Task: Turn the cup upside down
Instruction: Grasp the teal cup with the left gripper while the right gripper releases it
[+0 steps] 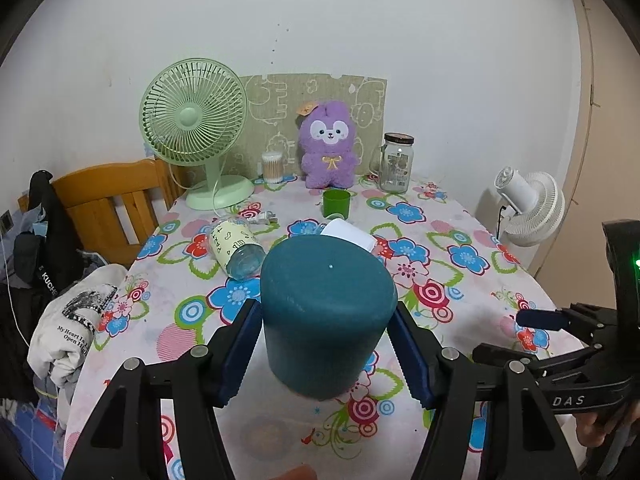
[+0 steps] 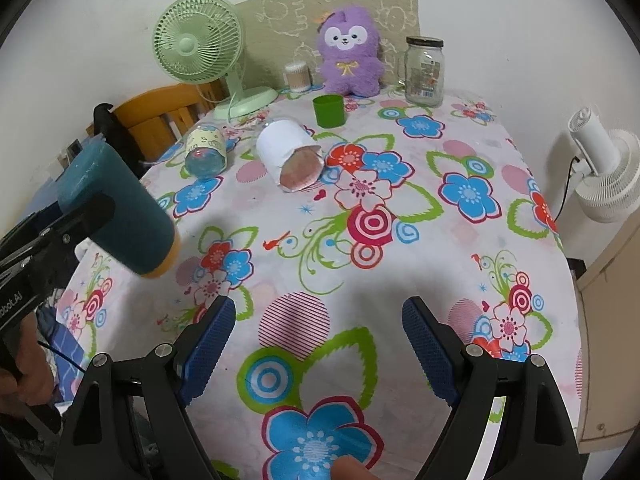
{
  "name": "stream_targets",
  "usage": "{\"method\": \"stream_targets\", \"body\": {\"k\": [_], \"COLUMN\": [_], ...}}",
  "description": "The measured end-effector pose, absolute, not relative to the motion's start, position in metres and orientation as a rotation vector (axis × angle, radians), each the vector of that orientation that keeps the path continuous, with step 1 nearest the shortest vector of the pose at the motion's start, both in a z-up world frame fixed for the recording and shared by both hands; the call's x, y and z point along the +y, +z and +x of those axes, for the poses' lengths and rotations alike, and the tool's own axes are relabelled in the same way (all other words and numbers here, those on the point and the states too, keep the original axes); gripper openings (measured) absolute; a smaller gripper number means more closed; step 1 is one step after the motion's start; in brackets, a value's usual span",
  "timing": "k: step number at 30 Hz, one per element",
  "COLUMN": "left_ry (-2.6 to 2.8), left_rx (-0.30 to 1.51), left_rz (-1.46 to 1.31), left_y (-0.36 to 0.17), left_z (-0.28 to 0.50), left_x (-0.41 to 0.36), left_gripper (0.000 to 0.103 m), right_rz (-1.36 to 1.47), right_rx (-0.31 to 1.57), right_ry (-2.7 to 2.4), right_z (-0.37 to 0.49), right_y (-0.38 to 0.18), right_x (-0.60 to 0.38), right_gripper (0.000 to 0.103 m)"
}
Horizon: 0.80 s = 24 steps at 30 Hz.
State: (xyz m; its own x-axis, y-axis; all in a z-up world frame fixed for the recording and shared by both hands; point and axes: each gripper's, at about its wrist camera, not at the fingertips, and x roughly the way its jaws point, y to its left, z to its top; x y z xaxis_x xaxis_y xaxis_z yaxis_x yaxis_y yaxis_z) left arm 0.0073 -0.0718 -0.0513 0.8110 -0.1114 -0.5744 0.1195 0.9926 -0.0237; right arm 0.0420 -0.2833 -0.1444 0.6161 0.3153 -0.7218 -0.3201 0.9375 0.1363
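A dark teal cup (image 1: 326,316) sits between the blue pads of my left gripper (image 1: 324,354), which is shut on it. The cup is held above the flowered table, tilted, with its flat bottom up and its orange-rimmed mouth downward. In the right wrist view the cup (image 2: 116,208) shows at the left, held in the air by the left gripper. My right gripper (image 2: 318,344) is open and empty above the near part of the table; it also shows in the left wrist view (image 1: 540,320) at the right edge.
On the flowered tablecloth (image 2: 400,240) lie a white paper cup (image 2: 290,156) and a clear bottle (image 2: 206,150) on their sides. A small green cup (image 2: 329,110), green fan (image 2: 200,46), purple plush (image 2: 350,54) and glass jar (image 2: 425,72) stand at the back. A white fan (image 2: 600,168) is right.
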Motion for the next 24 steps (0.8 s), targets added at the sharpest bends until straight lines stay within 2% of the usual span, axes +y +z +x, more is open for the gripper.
{"method": "stream_targets", "body": {"k": [8, 24], "left_ry": [-0.130, -0.121], "left_rx": [0.628, 0.767], "left_rz": [-0.002, 0.004], "left_y": [-0.052, -0.093], "left_z": [0.002, 0.023], "left_x": [-0.071, -0.079], "left_gripper": [0.065, 0.066], "right_rz": [-0.019, -0.034], "right_rx": [0.820, 0.843], "right_ry": [0.379, 0.369], "right_z": [0.038, 0.040], "right_y": [-0.140, -0.146], "right_x": [-0.274, -0.269], "right_gripper": [0.087, 0.088]}}
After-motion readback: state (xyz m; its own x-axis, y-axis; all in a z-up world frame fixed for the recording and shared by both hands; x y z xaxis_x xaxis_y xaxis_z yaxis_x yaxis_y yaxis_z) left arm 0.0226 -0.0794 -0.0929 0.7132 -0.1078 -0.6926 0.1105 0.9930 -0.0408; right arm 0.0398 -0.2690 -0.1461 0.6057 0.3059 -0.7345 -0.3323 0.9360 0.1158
